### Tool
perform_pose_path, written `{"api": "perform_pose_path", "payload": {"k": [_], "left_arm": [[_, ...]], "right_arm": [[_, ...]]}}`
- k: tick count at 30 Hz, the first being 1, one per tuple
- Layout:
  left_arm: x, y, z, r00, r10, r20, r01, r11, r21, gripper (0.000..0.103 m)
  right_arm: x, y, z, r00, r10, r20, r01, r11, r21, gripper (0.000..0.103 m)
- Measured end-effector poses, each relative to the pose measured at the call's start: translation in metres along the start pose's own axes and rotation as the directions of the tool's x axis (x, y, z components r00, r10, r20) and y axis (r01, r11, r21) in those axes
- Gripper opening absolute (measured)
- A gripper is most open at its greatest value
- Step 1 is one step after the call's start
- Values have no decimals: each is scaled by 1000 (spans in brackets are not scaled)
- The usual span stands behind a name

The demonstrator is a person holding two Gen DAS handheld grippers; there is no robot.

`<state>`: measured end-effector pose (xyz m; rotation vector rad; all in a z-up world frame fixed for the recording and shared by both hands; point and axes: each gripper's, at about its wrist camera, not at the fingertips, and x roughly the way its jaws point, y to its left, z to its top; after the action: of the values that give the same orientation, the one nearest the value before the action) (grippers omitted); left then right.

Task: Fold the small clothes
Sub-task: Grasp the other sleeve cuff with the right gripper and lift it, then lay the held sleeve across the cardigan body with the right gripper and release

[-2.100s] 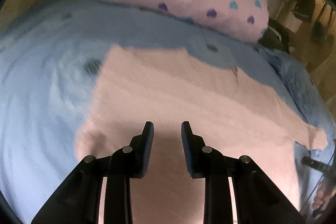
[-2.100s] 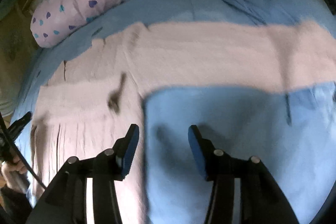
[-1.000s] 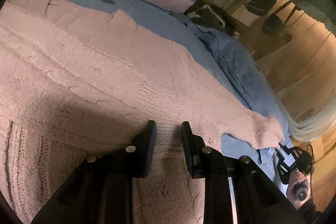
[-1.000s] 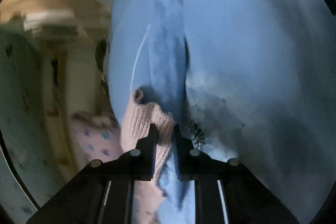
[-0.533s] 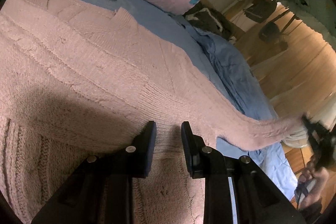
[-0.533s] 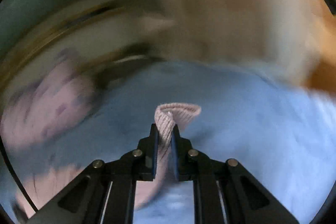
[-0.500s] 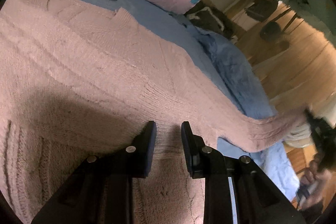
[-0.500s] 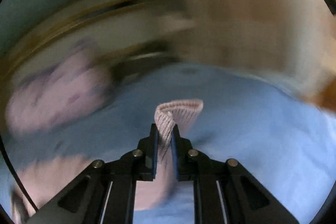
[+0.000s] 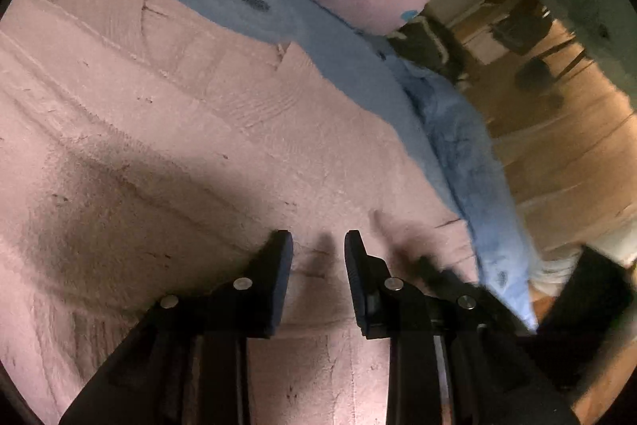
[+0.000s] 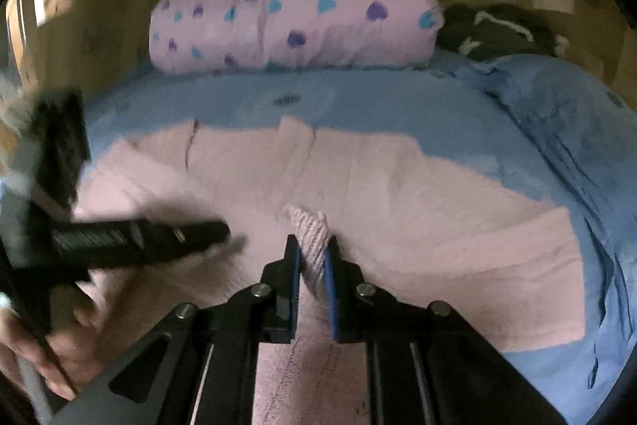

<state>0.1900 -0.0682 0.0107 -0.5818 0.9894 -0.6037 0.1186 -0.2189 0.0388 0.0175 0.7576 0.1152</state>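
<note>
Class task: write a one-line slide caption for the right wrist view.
Right tool pinches the pink sweater's cuff over its body on the blue bedsheet.

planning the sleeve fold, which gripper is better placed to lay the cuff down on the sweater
Right. The right gripper is shut on the ribbed cuff and holds it over the pink sweater. The left gripper is shut, holds nothing, and sits low on the knit.

We see a pale pink pillow printed with purple and teal hearts (image 10: 294,14) at the head of a blue bedsheet (image 10: 398,98) (rumpled at its right edge), beside dark bundled fabric (image 10: 493,30).
</note>
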Motion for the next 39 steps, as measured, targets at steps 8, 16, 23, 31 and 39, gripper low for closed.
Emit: {"api": "perform_pose_path", "payload": {"k": [8, 16, 23, 31, 39], "left_arm": [[21, -6, 1, 976, -199, -93, 192, 978, -78, 18], [51, -27, -14, 949, -265, -168, 236, 956, -174, 21], [63, -4, -14, 961, -224, -164, 149, 915, -375, 0], [46, -25, -26, 990, -64, -125, 24, 954, -299, 0], [44, -46, -9, 994, -26, -105, 8, 987, -161, 0]], "right_arm": [[-37, -27, -18, 977, 109, -182, -100, 993, 57, 65], [-45, -23, -85, 978, 117, -171, -76, 971, 228, 83], [-36, 12, -88, 977, 7, -215, -5, 1000, 7, 103], [-36, 9, -85, 980, 14, -196, -13, 1000, 7, 103], [-48, 6, -83, 984, 7, -178, -2, 1000, 30, 98]]}}
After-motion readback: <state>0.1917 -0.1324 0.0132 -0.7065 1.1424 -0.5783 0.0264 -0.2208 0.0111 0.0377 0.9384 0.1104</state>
